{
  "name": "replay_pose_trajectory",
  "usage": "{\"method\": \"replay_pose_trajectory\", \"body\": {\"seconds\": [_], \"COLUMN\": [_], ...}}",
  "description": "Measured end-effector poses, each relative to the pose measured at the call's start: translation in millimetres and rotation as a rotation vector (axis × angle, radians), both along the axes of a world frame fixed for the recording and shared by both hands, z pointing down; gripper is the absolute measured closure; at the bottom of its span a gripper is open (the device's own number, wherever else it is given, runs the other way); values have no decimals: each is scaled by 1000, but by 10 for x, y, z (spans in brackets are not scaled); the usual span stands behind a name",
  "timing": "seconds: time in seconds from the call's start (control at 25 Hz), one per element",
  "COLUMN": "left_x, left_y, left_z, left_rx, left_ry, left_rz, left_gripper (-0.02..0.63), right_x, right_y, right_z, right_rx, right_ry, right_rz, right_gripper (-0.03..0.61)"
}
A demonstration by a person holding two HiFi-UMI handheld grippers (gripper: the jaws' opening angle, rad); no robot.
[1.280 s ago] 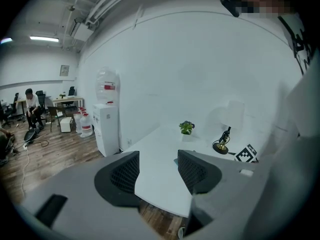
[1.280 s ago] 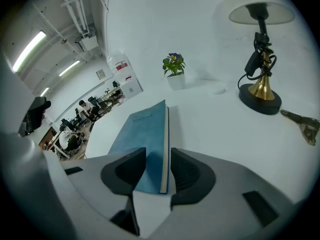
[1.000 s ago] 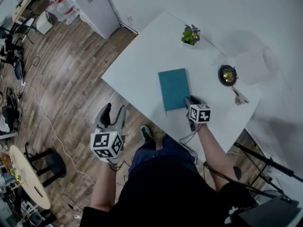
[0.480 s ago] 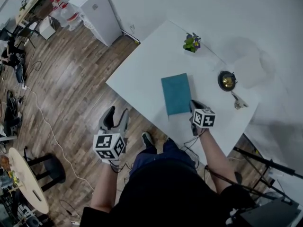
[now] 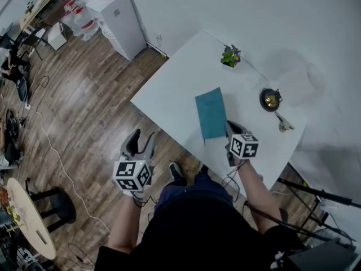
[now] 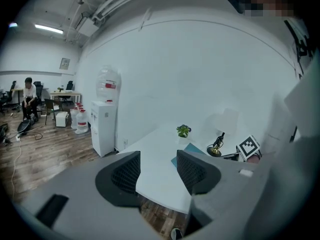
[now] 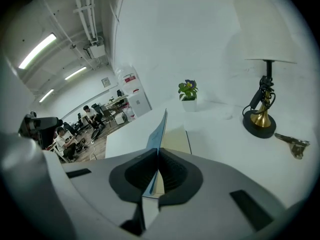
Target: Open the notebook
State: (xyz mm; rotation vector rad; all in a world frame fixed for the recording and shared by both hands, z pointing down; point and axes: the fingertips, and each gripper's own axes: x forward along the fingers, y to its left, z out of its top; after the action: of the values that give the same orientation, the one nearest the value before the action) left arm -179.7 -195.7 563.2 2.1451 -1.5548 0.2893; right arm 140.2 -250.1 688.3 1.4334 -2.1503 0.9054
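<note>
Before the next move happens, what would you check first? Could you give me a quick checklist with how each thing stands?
1. Grip: the right gripper has just closed its jaws on the notebook cover: ok.
2. Cover raised: it stands up off the cream pages: ok.
3. Only the cover caught, with no page pinched along with it: cannot tell.
4. Room to swing the cover over: the table is bare on that side: ok.
5. Left gripper out of the way: open, empty, off the table's edge: ok.
6. Lamp and potted plant stand well away from the cover: ok.
</note>
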Motion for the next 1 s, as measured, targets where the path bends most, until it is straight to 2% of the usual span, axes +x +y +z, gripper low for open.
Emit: {"method": "replay_pose_trajectory", "body": {"seconds": [0.24, 0.52, 0.8, 1.0], "left_x": [-151, -334, -599, -763], "left_y": [67, 148, 265, 385], "left_z": [19, 36, 118, 220], "left_rx": [-1, -4, -18, -44], "left_ry": [15, 28, 33, 35], "left_rz": [12, 10, -11, -28], "left_gripper": [390, 393, 397, 399], "right_x": [-443, -1041, -1606, -1980], "right_y": [90, 219, 310, 378], "right_z": [-282, -382, -236, -20], "right_rx": [47, 58, 66, 71], "right_ry": [-24, -40, -24, 41], "right_rz": [-41, -127, -197, -257], "right_gripper": [563, 561, 558, 552]}}
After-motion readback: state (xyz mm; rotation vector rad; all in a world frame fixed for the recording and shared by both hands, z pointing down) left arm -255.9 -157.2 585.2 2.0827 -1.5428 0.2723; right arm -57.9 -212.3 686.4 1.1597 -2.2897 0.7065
